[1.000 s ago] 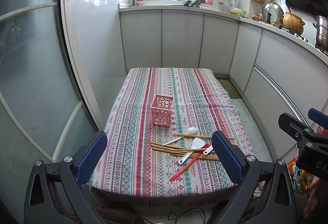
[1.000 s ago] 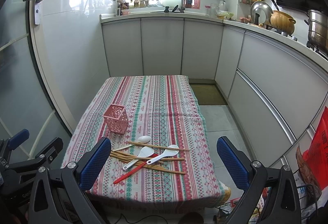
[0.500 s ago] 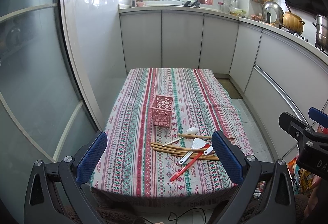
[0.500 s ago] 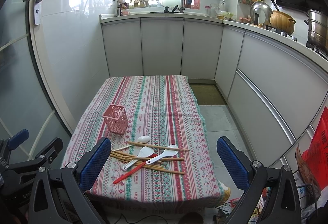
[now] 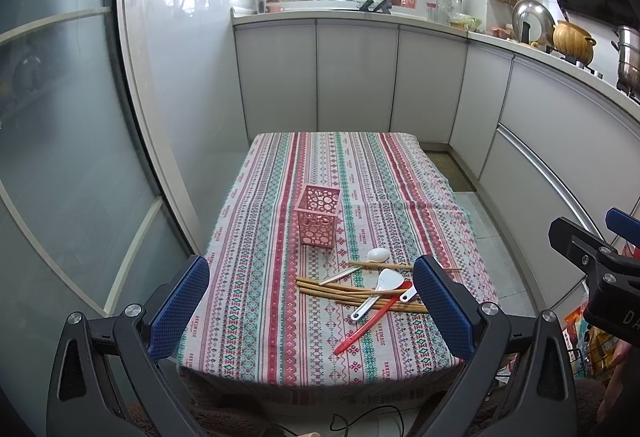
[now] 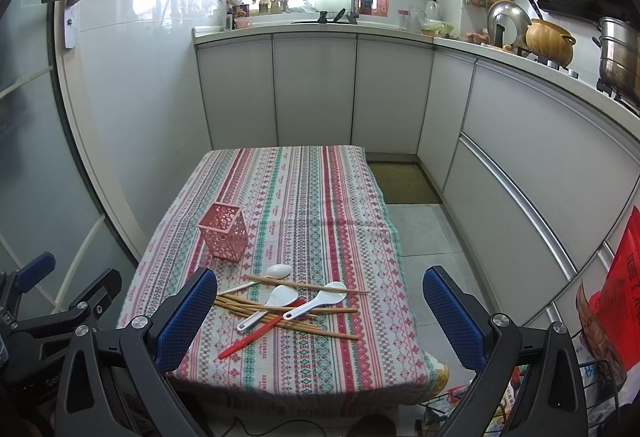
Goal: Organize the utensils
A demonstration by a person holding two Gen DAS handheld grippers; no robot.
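A pink perforated utensil holder stands upright on the striped tablecloth. In front of it lies a loose pile: several wooden chopsticks, white spoons and a red utensil. My left gripper is open and empty, held off the table's near edge. My right gripper is open and empty, also short of the near edge. Each gripper shows at the edge of the other's view.
The table is covered by a striped cloth and stands in a narrow kitchen. White cabinets run along the back and right. A glass door is at the left. A red bag sits at the right on the floor.
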